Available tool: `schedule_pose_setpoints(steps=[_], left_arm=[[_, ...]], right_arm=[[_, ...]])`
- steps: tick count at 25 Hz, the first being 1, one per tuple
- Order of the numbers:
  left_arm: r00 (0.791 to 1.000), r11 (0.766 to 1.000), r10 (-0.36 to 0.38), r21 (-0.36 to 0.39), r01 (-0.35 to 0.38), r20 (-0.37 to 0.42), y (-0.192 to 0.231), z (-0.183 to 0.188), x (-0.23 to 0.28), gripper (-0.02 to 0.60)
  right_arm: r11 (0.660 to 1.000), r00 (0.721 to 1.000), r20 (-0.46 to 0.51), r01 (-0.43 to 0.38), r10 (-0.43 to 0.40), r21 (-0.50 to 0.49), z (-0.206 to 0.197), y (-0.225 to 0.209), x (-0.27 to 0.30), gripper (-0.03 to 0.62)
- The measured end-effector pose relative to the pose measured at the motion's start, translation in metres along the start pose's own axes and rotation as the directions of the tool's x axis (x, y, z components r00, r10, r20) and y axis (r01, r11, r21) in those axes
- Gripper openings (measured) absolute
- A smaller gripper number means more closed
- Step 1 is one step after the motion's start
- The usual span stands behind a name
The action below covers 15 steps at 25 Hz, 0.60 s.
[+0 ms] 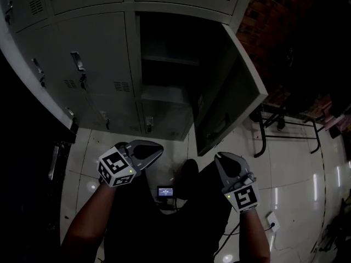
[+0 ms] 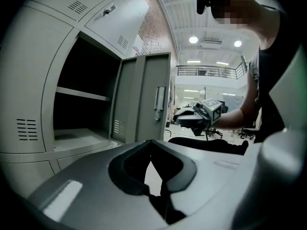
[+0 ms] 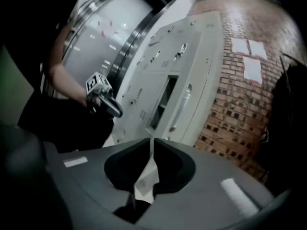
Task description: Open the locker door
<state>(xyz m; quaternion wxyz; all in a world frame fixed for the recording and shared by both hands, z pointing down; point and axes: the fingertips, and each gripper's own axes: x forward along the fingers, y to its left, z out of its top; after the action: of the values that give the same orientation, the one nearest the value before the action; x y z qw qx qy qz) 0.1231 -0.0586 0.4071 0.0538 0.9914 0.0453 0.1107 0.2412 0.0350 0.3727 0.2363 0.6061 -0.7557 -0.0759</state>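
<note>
The grey locker door stands swung out to the right, baring a dark compartment with one shelf. The left gripper view shows the door edge-on, its handle facing out. Both grippers hang low in front of the person, well short of the locker. My left gripper is shut and empty. My right gripper shows only a thin slit between its jaws, with nothing in it. Each gripper appears in the other's view: right gripper, left gripper.
Closed lockers with latches fill the bank to the left. A brick wall rises at the right, with a black metal frame on the tiled floor below it. A small device lies near the person's feet.
</note>
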Motion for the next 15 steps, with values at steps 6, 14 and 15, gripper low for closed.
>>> schedule_pose_setpoints(steps=[6,14,15], left_arm=[[0.999,0.998,-0.054,0.027,0.054,-0.001,-0.017,0.002,0.002,0.011],[0.997,0.996,-0.082,0.029,0.082,0.014,-0.024,0.006,-0.009,0.012],[0.996,0.996,-0.087,0.031,0.087,0.011,-0.024,0.005,-0.009,0.012]], right_arm=[[0.953,0.964,0.186,-0.226,0.189,0.2,0.032,0.033,0.02,0.002],[0.888,0.93,0.229,-0.349,0.288,0.298,0.027,0.056,0.046,0.002],[0.886,0.929,0.228,-0.352,0.292,0.301,0.026,0.056,0.047,0.002]])
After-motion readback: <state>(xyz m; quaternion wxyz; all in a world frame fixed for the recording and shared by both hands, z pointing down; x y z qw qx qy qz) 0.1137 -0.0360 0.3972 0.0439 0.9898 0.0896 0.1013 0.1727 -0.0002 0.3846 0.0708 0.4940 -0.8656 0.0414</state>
